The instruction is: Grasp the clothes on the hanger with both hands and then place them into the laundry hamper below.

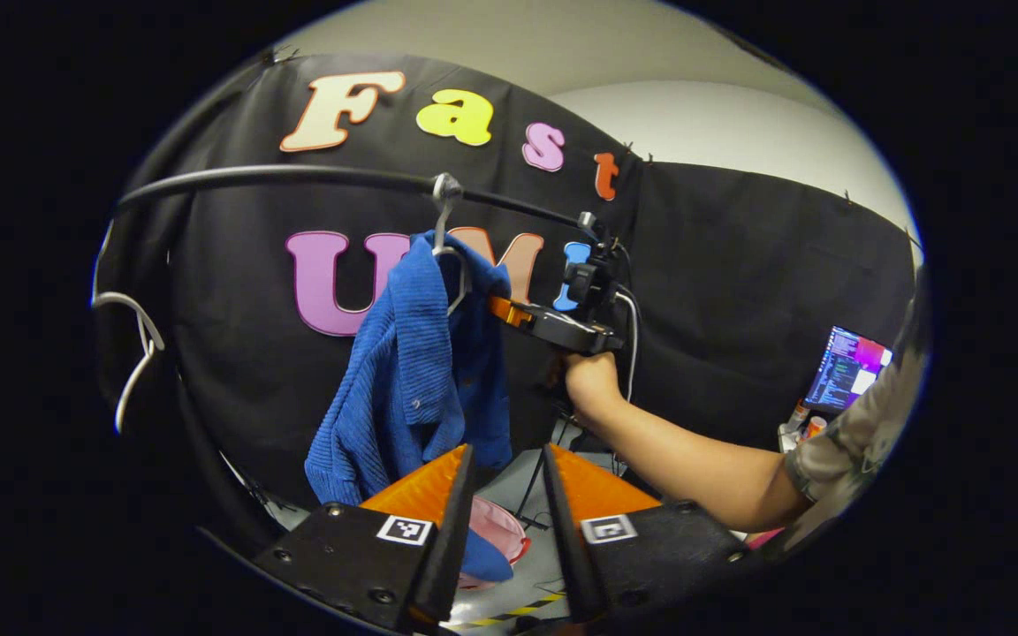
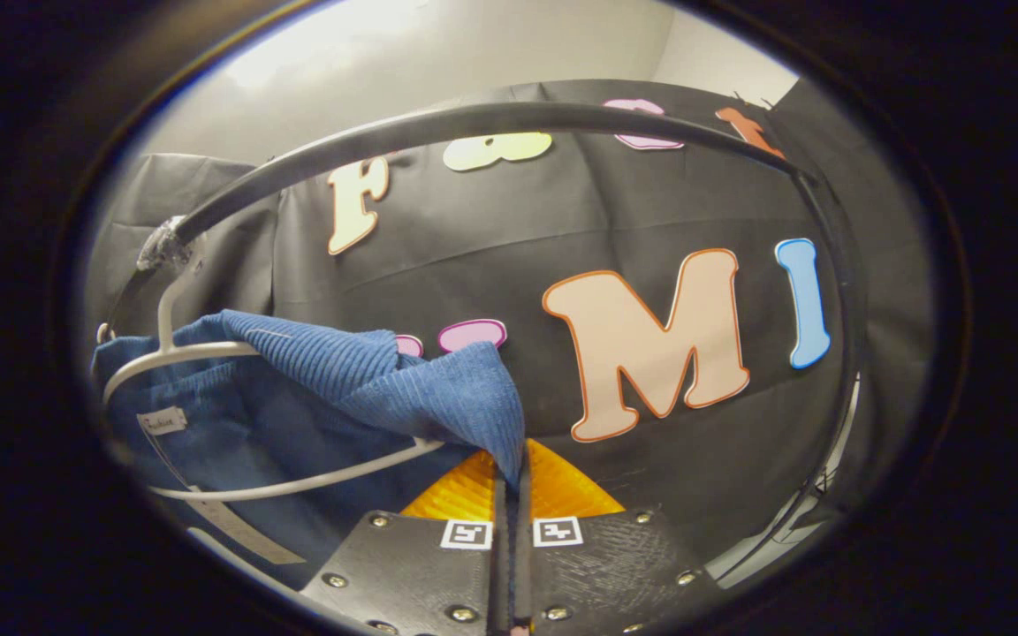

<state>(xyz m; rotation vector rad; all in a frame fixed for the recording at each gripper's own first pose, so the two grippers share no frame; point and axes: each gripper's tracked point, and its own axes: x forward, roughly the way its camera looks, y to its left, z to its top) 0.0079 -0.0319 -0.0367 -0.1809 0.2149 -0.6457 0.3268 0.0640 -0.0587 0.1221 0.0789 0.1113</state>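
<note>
a black rail (image 1: 297, 177) arcs across the booth, and a white hanger (image 1: 445, 231) hooks over it near the middle. in the right gripper view the same rail (image 2: 491, 115) curves overhead and the hanger (image 2: 208, 353) hangs at the left with its hook taped to the bar.

a blue ribbed top (image 1: 412, 371) hangs from the hanger, bunched and drooping down its left side, its lowest fold reaching toward the floor. a second, bare hanger (image 1: 138, 353) hangs far off at the left edge of the left gripper view.

below the top, partly hidden behind the left gripper's fingers, sits a pink hamper (image 1: 500, 530) on the grey floor (image 1: 544, 565); a bit of blue cloth lies over its rim.

a person's bare forearm (image 1: 695, 468) reaches in from the right, the hand (image 1: 591, 382) gripping the handle of the right gripper (image 1: 509, 311), which is raised to the top's shoulder beside the hanger. in the right gripper view the right gripper (image 2: 513, 481) has its fingers pressed together with a corner of the blue top (image 2: 438, 397) pinched between them, the cloth pulled out sideways from the hanger.

the left gripper (image 1: 509, 468) has its fingers spread wide with nothing between them, just in front of the hanging cloth's lower part.

a lit screen (image 1: 847, 367) stands at the far right
</note>
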